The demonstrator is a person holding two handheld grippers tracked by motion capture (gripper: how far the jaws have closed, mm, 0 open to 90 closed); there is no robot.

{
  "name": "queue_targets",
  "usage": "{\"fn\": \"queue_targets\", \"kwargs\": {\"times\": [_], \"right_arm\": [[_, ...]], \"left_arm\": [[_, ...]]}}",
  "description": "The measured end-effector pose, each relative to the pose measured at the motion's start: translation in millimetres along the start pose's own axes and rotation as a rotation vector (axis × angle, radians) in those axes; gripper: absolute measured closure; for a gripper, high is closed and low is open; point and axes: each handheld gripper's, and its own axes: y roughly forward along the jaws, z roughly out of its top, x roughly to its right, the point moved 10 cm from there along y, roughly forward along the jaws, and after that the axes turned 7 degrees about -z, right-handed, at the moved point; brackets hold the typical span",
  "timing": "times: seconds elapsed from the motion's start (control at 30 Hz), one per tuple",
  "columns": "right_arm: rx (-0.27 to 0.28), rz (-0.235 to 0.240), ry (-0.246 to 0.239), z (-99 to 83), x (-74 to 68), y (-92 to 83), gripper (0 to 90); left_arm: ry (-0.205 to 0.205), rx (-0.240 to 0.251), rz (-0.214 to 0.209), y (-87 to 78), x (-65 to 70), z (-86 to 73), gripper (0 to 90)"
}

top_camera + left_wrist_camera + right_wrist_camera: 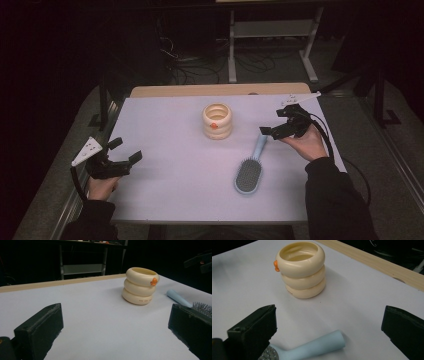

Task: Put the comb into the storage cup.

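A cream ringed holder [217,120] [140,286] [302,269] with a small orange mark stands upright at the table's middle back. A light blue hairbrush [251,166] [312,348] lies bristles-up at front right, its handle [177,297] pointing toward the right hand. My right gripper [278,121] [329,327] hovers open just over the handle's tip, nothing between its jaws. My left gripper [126,150] [115,327] rests open near the table's left edge, well apart from both objects.
The white table top [170,170] has a wooden strip [220,90] along its far edge. A metal frame [270,35] and loose cables [200,65] lie on the dark floor behind. A small white tag [295,99] sits at the back right corner.
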Motion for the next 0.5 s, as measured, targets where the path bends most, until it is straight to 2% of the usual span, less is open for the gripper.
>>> {"fn": "queue_targets", "kwargs": {"times": [0.5], "right_arm": [[-0.041,-0.02,0.033,-10.8,10.7,29.1,0.0]], "left_arm": [[0.002,-0.01,-0.004,1.0,0.6,-1.1,0.0]]}}
